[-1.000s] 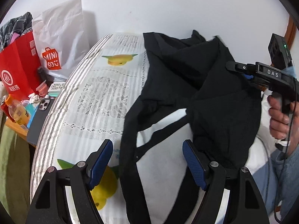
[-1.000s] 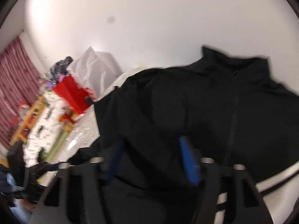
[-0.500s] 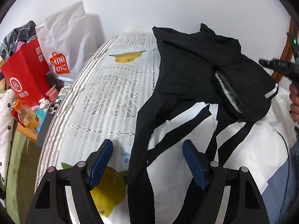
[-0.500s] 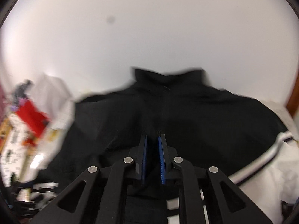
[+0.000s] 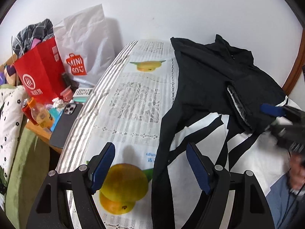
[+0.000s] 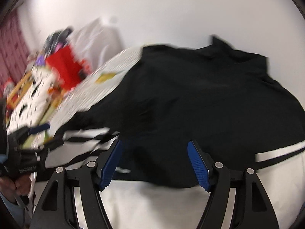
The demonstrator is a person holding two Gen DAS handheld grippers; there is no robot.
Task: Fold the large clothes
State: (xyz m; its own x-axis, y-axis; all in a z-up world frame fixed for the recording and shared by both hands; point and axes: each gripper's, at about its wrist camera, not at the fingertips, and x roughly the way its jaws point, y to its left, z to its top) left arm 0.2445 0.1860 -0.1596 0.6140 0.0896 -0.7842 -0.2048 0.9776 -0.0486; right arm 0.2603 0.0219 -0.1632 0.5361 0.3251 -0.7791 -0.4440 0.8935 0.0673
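Observation:
A black jacket (image 5: 209,80) with white panels lies spread on the bed; its collar is toward the wall and a sleeve is folded back over its right side. My left gripper (image 5: 150,152) hovers open above a long black strip of the jacket near the bed's front, touching nothing. My right gripper (image 6: 154,147) is blurred with motion and its jaws are opening. The jacket's black body (image 6: 200,105) lies beneath and between them, but the pads do not press on it. From the left wrist view, the right gripper (image 5: 282,122) is at the jacket's right edge.
The bed sheet (image 5: 133,99) has printed fruit and a striped left edge. Left of the bed, a crowded side table holds a red paper bag (image 5: 40,76), a white shopping bag (image 5: 83,43), a phone (image 5: 64,122) and a bottle (image 5: 38,112). A person's hand (image 5: 297,171) is at right.
The jacket, lifted by my right gripper a second ago, now lies flat. The right jaws closed nearly shut, then spread wide, and that gripper swung back in at the jacket's right edge. My left gripper barely moved.

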